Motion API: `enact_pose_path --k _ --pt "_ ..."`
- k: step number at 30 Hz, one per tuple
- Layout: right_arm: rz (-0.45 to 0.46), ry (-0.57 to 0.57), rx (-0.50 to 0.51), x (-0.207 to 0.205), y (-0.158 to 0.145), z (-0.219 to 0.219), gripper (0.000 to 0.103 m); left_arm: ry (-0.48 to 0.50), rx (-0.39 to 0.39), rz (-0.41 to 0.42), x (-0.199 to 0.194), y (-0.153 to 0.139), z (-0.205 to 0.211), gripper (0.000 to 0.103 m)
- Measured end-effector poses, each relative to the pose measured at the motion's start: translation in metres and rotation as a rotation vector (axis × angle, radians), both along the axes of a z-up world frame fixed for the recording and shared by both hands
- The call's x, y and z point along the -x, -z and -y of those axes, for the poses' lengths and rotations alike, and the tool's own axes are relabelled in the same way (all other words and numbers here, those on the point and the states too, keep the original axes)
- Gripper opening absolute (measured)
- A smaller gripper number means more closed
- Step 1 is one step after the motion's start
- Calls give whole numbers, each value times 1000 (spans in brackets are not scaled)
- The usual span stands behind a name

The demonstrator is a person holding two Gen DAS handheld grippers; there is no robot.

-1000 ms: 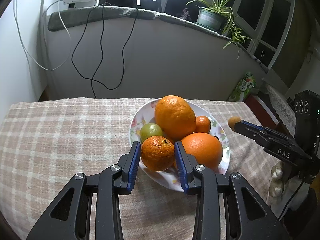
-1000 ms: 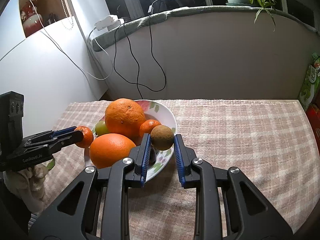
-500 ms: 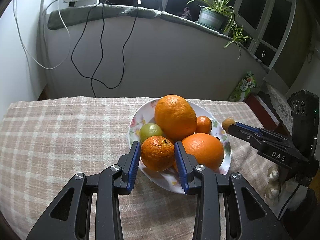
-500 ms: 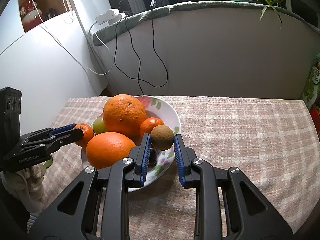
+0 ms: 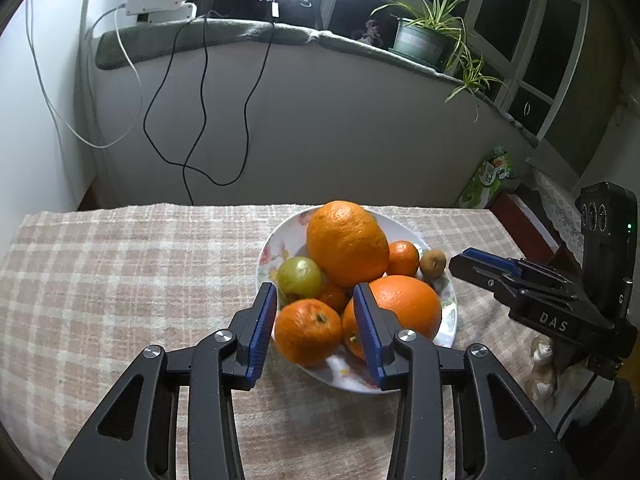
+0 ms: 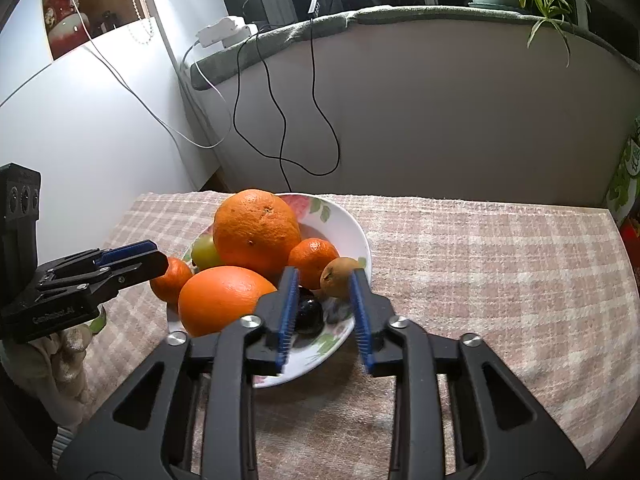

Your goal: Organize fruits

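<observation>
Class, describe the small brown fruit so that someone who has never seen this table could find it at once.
On the checked tablecloth stands a flowered white plate heaped with fruit. At its edge, between the right gripper's blue fingers, sits the small brown fruit. It alone is dull brown; its neighbours are orange, green or dark.

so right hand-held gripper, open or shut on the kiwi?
Open. The right hand-held gripper shows a gap beside the kiwi, which rests on the plate.
</observation>
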State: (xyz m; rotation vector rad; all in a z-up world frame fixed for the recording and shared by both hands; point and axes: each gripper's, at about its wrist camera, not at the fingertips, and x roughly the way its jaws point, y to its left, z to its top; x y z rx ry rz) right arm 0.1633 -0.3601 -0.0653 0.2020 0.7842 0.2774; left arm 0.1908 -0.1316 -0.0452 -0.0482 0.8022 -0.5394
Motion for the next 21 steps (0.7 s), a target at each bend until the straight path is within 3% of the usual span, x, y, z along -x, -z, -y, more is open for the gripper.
enact_pose_path --k 2,9,12,21 --pt "14 8 0 2 -2 1 57 0 -3 7 1 -2 0 38" --pt "44 14 5 11 -11 0 70 6 -6 23 5 -8 2 38" --pt "52 13 6 13 -15 0 71 6 -8 32 9 -11 2 40" --pt "92 21 25 27 -27 -2 84 -1 -24 74 25 -21 0 59"
